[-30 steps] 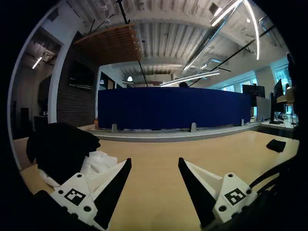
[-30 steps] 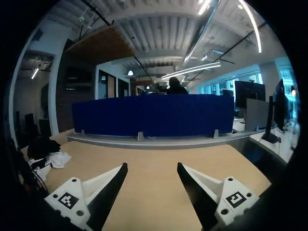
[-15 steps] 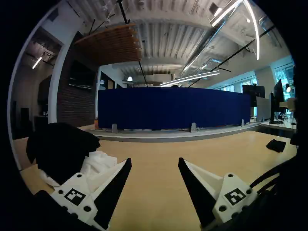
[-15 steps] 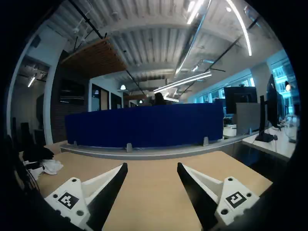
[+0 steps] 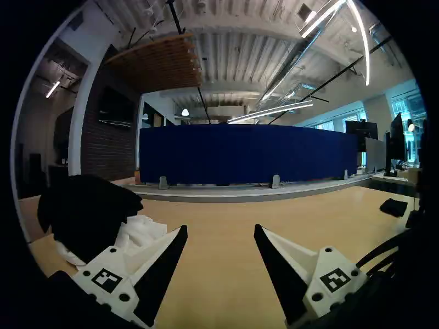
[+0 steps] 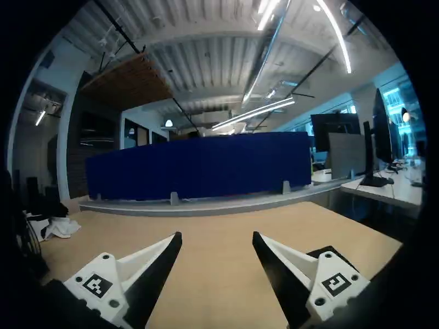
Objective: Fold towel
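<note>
My left gripper [image 5: 220,227] is open low over the wooden table [image 5: 230,219], with nothing between its fingers. A black cloth heap [image 5: 82,211] with a crumpled white cloth [image 5: 140,230] lies just behind its left finger. A small dark folded cloth [image 5: 394,206] rests far to the right on the table. My right gripper [image 6: 217,234] is open as well, low above the table [image 6: 219,225]. A dark cloth [image 6: 329,252] peeks out from behind its right finger. The white cloth [image 6: 57,226] and the black heap [image 6: 46,208] lie far to its left.
A blue partition [image 5: 247,153] on a grey base runs along the far edge of the table. Monitors [image 6: 340,148] stand on a neighbouring desk to the right. Black cables [image 5: 384,249] hang at the right of the left gripper view.
The right gripper has dropped lower and swung, so the partition has sunk in its view and a dark cloth has come into sight behind its right finger. The left gripper has stayed still.
</note>
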Available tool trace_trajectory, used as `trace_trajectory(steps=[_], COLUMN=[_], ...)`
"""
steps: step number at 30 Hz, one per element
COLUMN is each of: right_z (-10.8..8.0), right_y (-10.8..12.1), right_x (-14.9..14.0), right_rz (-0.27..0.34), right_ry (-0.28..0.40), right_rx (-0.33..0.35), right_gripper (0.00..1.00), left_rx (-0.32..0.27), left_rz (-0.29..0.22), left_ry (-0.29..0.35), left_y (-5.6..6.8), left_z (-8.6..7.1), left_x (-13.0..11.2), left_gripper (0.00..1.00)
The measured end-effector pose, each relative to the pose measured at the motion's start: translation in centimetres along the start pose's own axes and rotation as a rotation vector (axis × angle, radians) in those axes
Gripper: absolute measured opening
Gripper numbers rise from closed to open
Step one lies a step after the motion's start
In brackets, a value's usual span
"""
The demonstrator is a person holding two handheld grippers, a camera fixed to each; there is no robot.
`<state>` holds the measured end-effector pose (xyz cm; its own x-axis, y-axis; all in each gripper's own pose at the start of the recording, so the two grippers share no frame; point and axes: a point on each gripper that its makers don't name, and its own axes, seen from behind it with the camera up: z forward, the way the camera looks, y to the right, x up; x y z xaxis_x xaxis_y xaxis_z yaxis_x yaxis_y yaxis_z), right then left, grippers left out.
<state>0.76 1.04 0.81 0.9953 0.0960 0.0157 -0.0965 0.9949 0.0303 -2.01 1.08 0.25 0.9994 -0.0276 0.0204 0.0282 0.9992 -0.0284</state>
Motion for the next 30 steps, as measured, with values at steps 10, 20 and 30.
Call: trace_trajectory(steps=[10, 20, 30], right_z=[1.3, 0.7, 0.4], right_y=[0.8, 0.7, 0.5], right_x=[-1.1, -2.6, -2.3], right_rz=[-0.023, 0.017, -0.017], right_ry=[0.008, -0.006, 0.013], right_rx=[-0.018, -0.023, -0.034], right_gripper=[0.99, 1.0, 1.0], left_rx=[0.0, 0.0, 0.0], left_rz=[0.0, 0.0, 0.0], left_ry=[0.0, 0.0, 0.0], left_y=[-0.1, -0.1, -0.1], left_z=[0.1, 0.1, 0.1], left_x=[0.0, 0.0, 0.1], left_gripper=[0.9, 0.9, 0.9])
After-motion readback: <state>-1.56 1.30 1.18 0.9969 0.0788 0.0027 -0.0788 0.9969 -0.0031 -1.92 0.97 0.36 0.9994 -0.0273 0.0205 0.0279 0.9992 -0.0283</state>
